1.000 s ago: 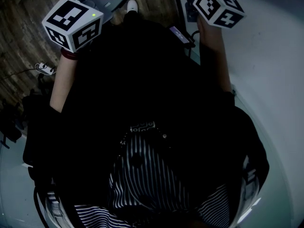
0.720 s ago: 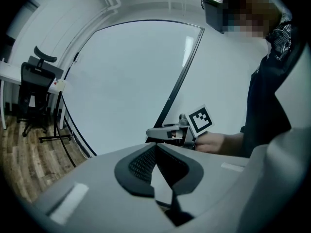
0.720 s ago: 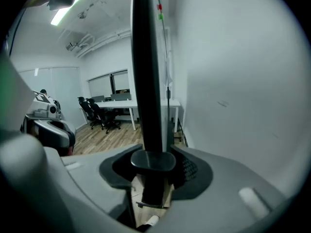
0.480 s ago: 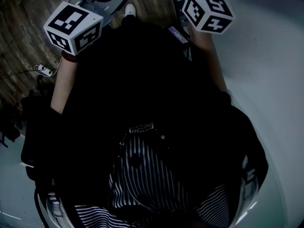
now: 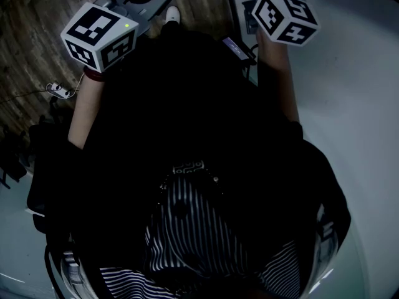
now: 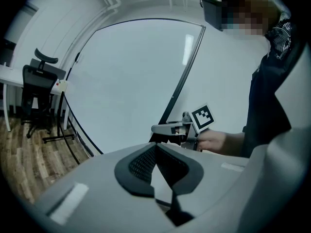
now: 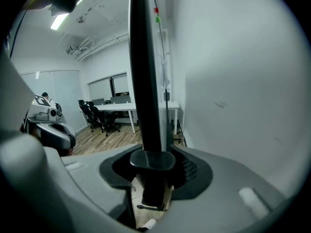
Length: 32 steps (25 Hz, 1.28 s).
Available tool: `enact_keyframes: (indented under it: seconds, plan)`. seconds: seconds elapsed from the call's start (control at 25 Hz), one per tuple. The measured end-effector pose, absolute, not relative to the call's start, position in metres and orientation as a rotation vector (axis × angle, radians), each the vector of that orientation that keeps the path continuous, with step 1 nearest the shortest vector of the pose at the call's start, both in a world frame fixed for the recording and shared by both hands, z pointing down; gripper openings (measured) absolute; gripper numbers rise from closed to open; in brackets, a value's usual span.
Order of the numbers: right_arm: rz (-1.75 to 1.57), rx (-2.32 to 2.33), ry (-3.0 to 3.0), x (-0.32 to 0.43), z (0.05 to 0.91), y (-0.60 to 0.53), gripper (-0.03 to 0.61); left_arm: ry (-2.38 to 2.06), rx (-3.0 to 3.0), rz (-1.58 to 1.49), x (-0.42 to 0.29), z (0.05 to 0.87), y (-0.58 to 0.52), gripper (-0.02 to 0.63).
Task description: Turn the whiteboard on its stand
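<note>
Fingers (image 7: 193, 170) of the right gripper (image 7: 154, 165) have just been closing and now clamp the black edge frame (image 7: 145, 81) of the whiteboard (image 7: 233, 81) (standing upright); left gripper (image 6: 156, 145) fingers sit together, empty; the turn can likely begin.

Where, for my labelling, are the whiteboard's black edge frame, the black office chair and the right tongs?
whiteboard's black edge frame (image 7: 145, 81): right gripper view, upright bar.
black office chair (image 6: 36, 81): left gripper view, backrest.
right tongs (image 7: 153, 161): right gripper view, midway between tips.
</note>
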State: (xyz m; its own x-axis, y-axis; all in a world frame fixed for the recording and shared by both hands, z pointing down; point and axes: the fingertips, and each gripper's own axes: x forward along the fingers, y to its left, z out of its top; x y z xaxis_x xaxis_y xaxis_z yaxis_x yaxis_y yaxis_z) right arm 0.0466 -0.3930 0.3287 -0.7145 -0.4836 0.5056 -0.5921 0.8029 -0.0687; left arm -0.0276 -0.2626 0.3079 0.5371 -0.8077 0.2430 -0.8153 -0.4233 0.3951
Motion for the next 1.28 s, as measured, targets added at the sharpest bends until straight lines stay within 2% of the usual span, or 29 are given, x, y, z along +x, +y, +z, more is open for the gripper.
enact_keyframes:
  seconds: [0.32, 0.68, 0.84, 1.28]
  plan:
    - [0.305, 0.828, -2.533, 0.052, 0.332, -0.423, 0.176, -1.344, 2.277, 0.05, -0.029, 0.317, -0.266, 0.006]
    - [0.288, 0.846, -2.504, 0.025, 0.337, -0.48, 0.173, -1.37, 2.228, 0.046, -0.052, 0.33, -0.268, 0.006]
    - [0.28, 0.838, -2.534, 0.029, 0.334, -0.465, 0.172, -1.372, 2.231, 0.053, -0.039, 0.331, -0.264, 0.006]
    - [0.258, 0.695, -2.575, -0.035, 0.337, -0.429, 0.173, -1.348, 2.249, 0.067, -0.043, 0.332, -0.256, 0.006]
